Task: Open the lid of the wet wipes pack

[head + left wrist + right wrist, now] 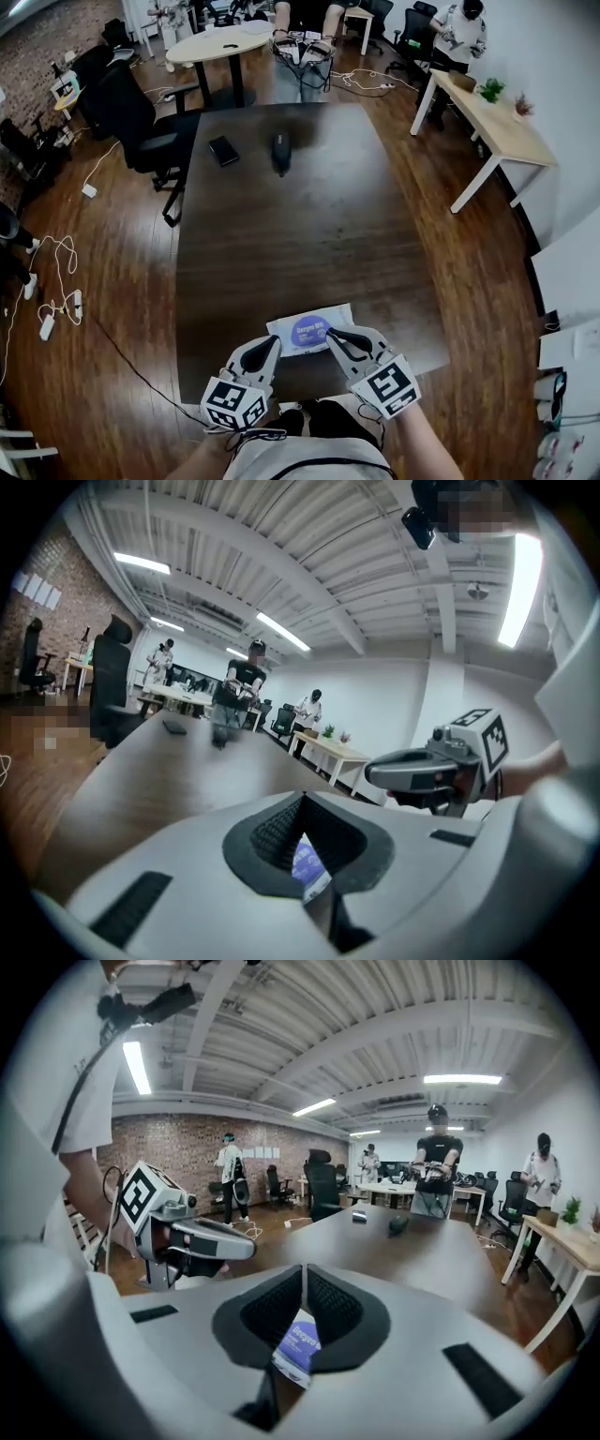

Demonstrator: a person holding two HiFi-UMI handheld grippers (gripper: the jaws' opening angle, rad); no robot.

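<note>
The wet wipes pack (pixel 310 330) lies flat at the near edge of the table (pixel 309 216), blue oval label up. The left gripper (pixel 269 343) and right gripper (pixel 334 334) point over its near side. Both sets of jaws are pressed together, pinching nothing.

A dark table (pixel 309 216) is standing on a wood floor (pixel 103 403), black office chairs (pixel 131 117) are sitting beside it, strip lights (pixel 466 1079) are glowing overhead, and seemingly a brick wall (pixel 187 1143) is running behind.
</note>
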